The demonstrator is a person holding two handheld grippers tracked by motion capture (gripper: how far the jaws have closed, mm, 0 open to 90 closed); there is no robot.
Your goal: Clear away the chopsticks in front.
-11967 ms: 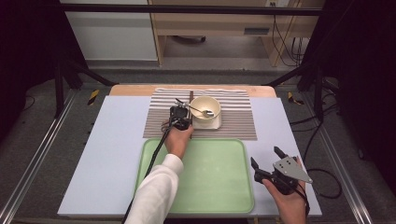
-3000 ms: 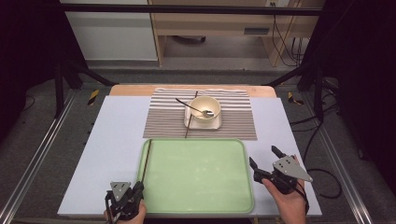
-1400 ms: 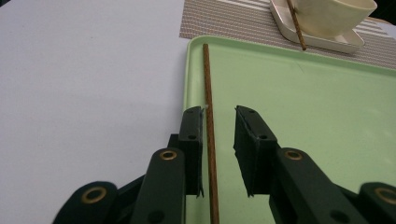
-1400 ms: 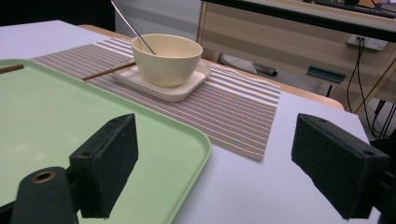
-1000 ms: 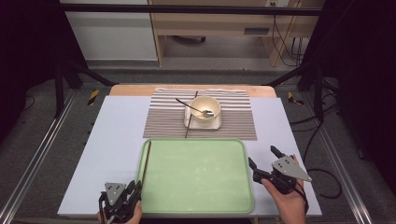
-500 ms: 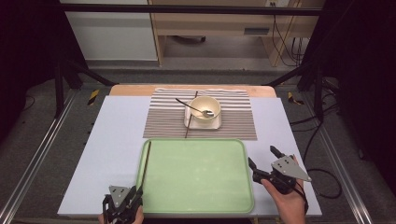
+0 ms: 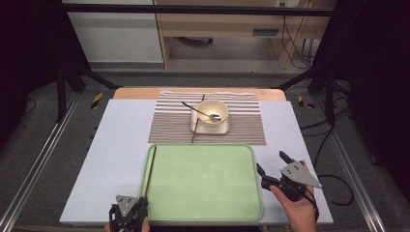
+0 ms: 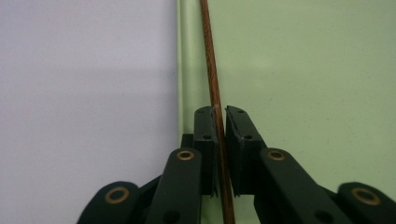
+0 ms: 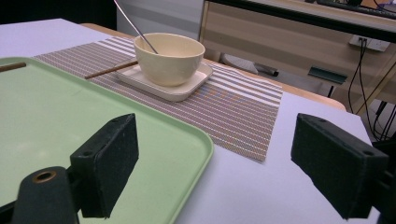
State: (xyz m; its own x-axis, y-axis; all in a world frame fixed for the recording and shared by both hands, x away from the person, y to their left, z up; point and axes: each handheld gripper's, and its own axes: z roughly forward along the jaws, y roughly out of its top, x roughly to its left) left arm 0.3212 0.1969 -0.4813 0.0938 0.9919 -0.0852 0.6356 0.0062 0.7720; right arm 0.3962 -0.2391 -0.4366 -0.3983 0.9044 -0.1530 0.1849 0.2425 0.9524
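High view, left to right: we see the left hand-held gripper (image 7: 129,216) at the near left corner of the green tray (image 7: 203,212), jaws clamped on a brown chopstick (image 7: 150,169) lying along the tray's left inner edge. We judge placement is under way; next, release it. The right hand-held gripper (image 7: 273,169) rests with jaws wide apart on the tabletop (image 7: 116,154).

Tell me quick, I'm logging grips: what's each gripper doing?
Left gripper: shut on the chopstick.
Right gripper: open, holding nothing.

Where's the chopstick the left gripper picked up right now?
The chopstick lies along the green tray's left edge in the high view, its near end between the left gripper's jaws.
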